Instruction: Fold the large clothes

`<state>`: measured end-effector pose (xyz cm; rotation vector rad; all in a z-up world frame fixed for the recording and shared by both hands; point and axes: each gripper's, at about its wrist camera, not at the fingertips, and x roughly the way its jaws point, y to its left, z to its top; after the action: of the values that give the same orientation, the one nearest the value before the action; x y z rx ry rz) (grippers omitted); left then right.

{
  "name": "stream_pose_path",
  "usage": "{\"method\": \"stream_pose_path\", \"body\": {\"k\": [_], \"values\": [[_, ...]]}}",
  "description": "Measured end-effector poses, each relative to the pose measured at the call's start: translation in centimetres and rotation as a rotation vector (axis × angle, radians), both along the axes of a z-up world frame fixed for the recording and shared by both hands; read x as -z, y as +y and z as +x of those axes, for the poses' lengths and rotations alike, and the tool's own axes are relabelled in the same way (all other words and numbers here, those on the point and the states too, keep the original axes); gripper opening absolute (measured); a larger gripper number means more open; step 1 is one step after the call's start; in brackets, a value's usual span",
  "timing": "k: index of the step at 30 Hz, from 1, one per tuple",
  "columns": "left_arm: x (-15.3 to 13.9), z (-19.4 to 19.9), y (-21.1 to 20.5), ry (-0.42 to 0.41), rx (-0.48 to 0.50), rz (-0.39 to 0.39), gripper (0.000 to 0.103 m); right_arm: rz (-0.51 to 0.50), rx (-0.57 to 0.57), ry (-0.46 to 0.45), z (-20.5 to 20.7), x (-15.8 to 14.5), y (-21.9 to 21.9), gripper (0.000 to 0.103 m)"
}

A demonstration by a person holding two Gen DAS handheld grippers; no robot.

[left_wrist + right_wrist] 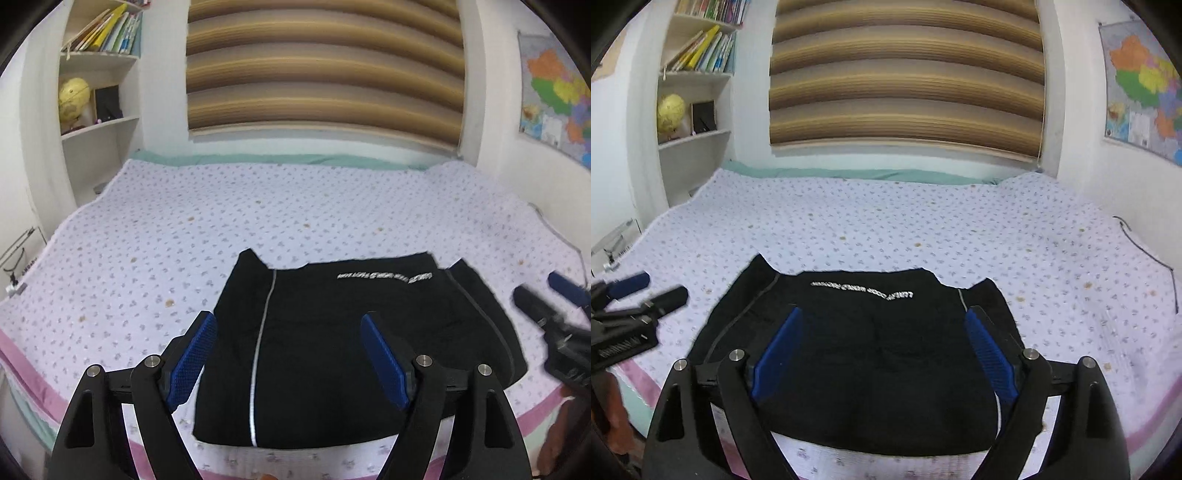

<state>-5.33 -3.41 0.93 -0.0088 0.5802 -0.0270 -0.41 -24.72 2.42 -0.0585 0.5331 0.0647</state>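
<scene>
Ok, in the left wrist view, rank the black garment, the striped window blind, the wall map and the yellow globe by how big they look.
1. Black garment and striped window blind: close in apparent area, and the garment lies much nearer the camera, so I won't separate them.
2. Wall map, cut off by the fisheye edge.
3. Yellow globe, smallest.

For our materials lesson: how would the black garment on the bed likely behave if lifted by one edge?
The black garment lies flat in folded layers, so it would probably droop and unfold. It looks like thin fabric, likely light. On the quilted bed cover, a push might bunch it rather than slide it.
</scene>
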Motion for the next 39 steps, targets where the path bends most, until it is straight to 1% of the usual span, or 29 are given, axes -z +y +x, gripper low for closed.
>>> {"method": "stream_pose_path", "body": {"k": [2, 4, 5, 8, 10, 14, 17, 19, 22, 26, 30, 37, 39], "values": [[0.0, -0.4, 0.1, -0.021, 0.000, -0.015, 0.081, -0.001, 0.001, 0.012, 0.2, 0.2, -0.1, 0.091], [0.0, -0.7, 0.2, -0.040, -0.022, -0.010, 0.081, 0.015, 0.003, 0.023, 0.5, 0.6, -0.3, 0.091], [-0.1, -0.8, 0.1, -0.055, -0.056, 0.016, 0.081, 0.025, 0.006, 0.030, 0.6, 0.7, -0.5, 0.091], [-0.3, -1.4, -0.3, -0.083, -0.100, 0.070, 0.081, 0.043, 0.009, 0.050, 1.1, 1.3, -0.7, 0.091], [-0.2, -1.4, -0.4, -0.087, -0.103, 0.075, 0.081, 0.048, 0.017, 0.061, 1.3, 1.7, -0.7, 0.091], [0.3, -1.3, -0.5, -0.079, -0.087, 0.059, 0.081, 0.066, 0.022, 0.074, 1.3, 2.2, -1.0, 0.091], [0.5, -1.2, -0.7, -0.080, -0.102, 0.092, 0.081, 0.076, 0.025, 0.070, 1.4, 2.1, -1.3, 0.091], [0.4, -1.3, -0.8, -0.084, -0.100, 0.100, 0.081, 0.081, 0.027, 0.067, 1.3, 2.1, -1.3, 0.091], [0.3, -1.6, -1.0, -0.092, -0.082, 0.084, 0.081, 0.089, 0.028, 0.069, 1.1, 2.1, -1.7, 0.091], [0.3, -1.8, -1.1, -0.081, -0.051, 0.051, 0.081, 0.097, 0.032, 0.071, 1.0, 2.2, -2.1, 0.091], [0.6, -1.8, -1.2, -0.068, -0.050, 0.056, 0.081, 0.104, 0.029, 0.073, 0.9, 2.2, -2.3, 0.091], [0.8, -1.7, -0.8, -0.061, -0.046, 0.033, 0.081, 0.096, 0.026, 0.079, 0.8, 2.3, -2.0, 0.091], [0.9, -1.5, -0.4, -0.056, -0.044, 0.012, 0.081, 0.095, 0.025, 0.081, 0.8, 2.4, -1.8, 0.091]]}}
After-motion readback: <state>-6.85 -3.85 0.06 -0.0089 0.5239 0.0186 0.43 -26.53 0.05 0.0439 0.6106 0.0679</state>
